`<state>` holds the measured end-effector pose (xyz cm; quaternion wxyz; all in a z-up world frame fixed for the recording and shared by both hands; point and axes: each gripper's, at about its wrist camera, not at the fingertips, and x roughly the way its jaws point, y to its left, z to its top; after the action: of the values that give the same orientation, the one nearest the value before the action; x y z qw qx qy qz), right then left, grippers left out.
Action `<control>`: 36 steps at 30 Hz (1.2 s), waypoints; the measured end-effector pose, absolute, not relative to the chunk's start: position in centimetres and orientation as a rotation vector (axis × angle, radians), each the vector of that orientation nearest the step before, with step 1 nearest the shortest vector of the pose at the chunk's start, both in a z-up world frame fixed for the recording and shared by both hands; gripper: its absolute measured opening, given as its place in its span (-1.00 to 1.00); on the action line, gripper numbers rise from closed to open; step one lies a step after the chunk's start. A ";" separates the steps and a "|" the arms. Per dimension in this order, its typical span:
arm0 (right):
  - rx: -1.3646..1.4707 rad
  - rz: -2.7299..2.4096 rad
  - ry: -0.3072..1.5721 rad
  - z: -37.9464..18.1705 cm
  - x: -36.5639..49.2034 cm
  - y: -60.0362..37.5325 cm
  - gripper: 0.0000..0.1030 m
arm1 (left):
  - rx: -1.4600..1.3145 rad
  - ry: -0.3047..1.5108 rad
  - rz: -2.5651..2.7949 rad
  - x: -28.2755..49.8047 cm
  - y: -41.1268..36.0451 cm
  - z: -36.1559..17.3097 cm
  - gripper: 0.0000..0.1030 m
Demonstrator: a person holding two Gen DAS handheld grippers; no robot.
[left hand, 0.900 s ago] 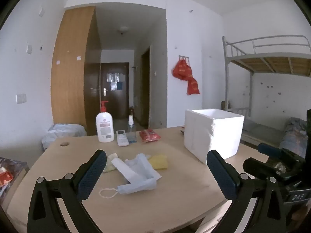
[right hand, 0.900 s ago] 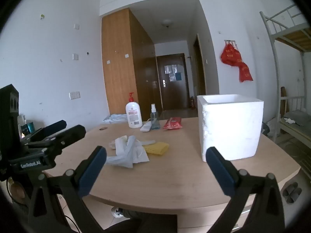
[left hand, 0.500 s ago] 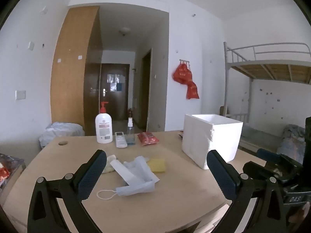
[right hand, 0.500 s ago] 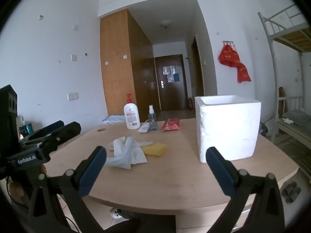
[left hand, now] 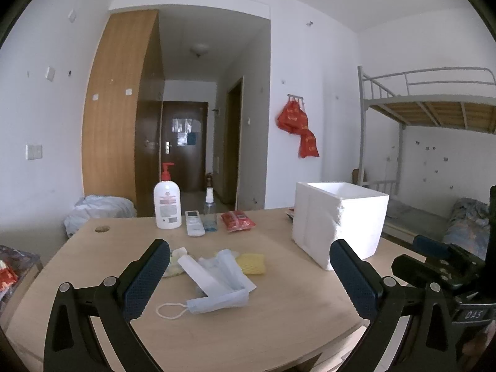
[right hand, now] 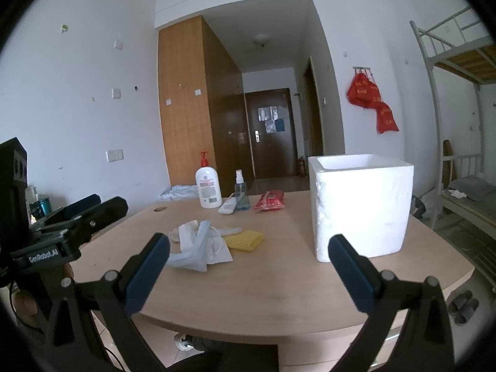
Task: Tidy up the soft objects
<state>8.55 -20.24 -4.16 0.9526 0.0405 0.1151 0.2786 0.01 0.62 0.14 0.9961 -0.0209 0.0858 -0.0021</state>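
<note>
Soft pile: face mask (left hand: 217,302), folded white plastic sheets (left hand: 214,271), a yellow sponge-like pad (left hand: 251,263) and a pale wad (left hand: 176,259), heaped mid-counter (left hand: 279,325), left of the box.
Likely bin: white foam box (left hand: 338,217), open-topped, standing well apart from the pile, near the counter's right side.
Bystanders: pump bottle (left hand: 167,201), remote (left hand: 194,223), spray bottle (left hand: 210,210) and red packet (left hand: 237,220) along the far edge; probably not for sorting.
Left gripper (left hand: 248,276): jaws spread wide, empty, hovering short of the pile.
Right gripper (right hand: 248,266): jaws spread wide, empty, hanging off the counter's near edge.
Risk, tangling: the mask's ear loop (left hand: 169,310) lies loose, so a pinch could drag neighbours along.
Risk, slip: thin plastic may slide out of a shallow grip.
Risk, tipping: the foam box looks light; a bump on its rim could shove it.
</note>
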 end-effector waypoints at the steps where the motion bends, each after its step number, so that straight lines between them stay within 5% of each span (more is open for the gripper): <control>1: 0.082 0.566 0.235 -4.2 8.7 -20.2 1.00 | -0.043 0.175 -0.008 0.0 0.6 0.3 0.99; 36: 0.085 0.559 0.234 -4.1 8.6 -20.4 1.00 | -0.040 0.172 -0.009 -0.2 0.4 0.3 0.99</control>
<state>8.65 -20.40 -4.15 0.9535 0.0419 0.1153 0.2753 -0.21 0.40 0.30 0.9961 -0.0199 0.0861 -0.0043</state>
